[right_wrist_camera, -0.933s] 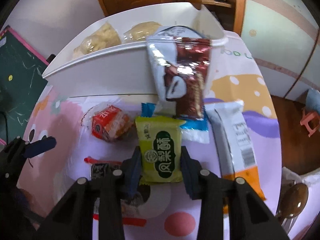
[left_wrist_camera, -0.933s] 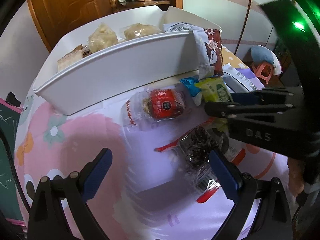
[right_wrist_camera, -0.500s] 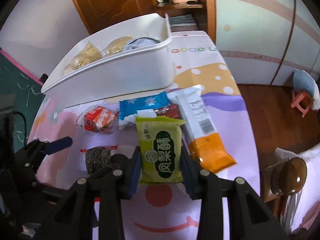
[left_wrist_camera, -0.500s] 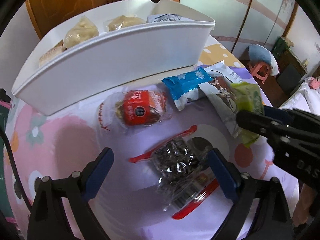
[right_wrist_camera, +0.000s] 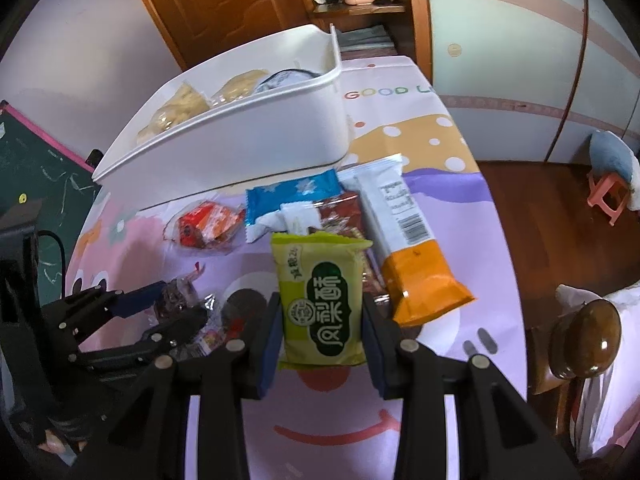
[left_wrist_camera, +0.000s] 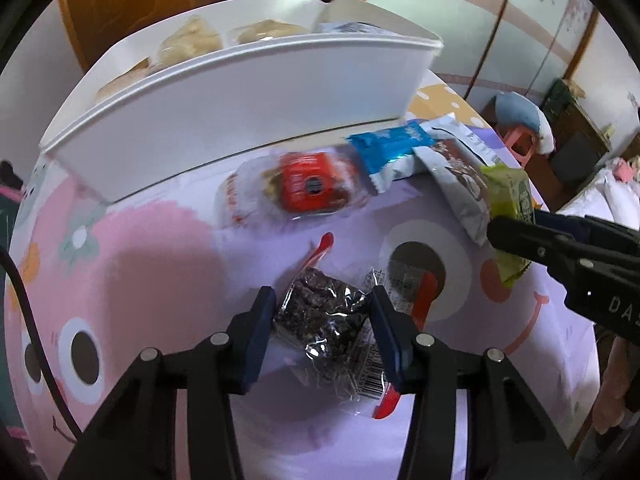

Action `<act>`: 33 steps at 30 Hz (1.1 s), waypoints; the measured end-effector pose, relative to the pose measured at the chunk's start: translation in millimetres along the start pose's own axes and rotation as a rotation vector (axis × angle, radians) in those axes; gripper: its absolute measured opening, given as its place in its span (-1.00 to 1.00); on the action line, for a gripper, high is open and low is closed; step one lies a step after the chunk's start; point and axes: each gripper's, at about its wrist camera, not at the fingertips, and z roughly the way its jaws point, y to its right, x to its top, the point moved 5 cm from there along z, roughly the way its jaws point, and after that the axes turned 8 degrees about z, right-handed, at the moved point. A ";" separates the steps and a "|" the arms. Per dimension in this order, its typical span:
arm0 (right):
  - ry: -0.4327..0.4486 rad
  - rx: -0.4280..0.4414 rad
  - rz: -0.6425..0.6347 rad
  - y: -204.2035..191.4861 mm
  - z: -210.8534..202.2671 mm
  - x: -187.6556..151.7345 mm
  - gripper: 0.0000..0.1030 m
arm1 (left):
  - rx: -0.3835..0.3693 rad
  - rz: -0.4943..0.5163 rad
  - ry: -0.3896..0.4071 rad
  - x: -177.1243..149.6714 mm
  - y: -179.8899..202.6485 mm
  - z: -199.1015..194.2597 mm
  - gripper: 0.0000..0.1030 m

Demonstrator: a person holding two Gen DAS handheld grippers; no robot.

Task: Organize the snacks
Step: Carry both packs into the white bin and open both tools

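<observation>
My left gripper has closed onto a clear packet of dark snack lying on the table mat; it also shows in the right wrist view. My right gripper is shut on a green snack packet and holds it above the mat; the packet also shows in the left wrist view. A white bin at the back holds several pale snack bags. A red-labelled clear packet, a blue packet and a brown-and-silver packet lie in front of the bin.
A white-and-orange packet lies right of the green one. The mat's right edge drops to a wooden floor with a pink stool. A round wooden knob stands at right. A chalkboard is at left.
My left gripper moved in and closed from wide open onto the dark snack packet. My right gripper pulled back from the bin, still holding the green packet. The brown packet now lies flat.
</observation>
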 end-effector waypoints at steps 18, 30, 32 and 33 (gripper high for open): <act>0.172 0.054 -0.184 -92.9 -56.5 78.9 -0.28 | 0.212 -0.086 0.235 96.5 -112.0 -124.7 -0.10; 0.297 0.045 -0.200 -136.8 -87.8 162.1 -0.28 | 0.290 -0.129 0.247 165.9 -164.7 -143.7 -0.09; 0.303 0.043 -0.197 -139.2 -87.8 170.1 -0.28 | 0.293 -0.136 0.261 174.6 -168.0 -145.6 -0.09; 0.303 0.042 -0.194 -140.6 -86.4 174.4 -0.28 | 0.300 -0.137 0.264 178.9 -170.2 -144.9 -0.09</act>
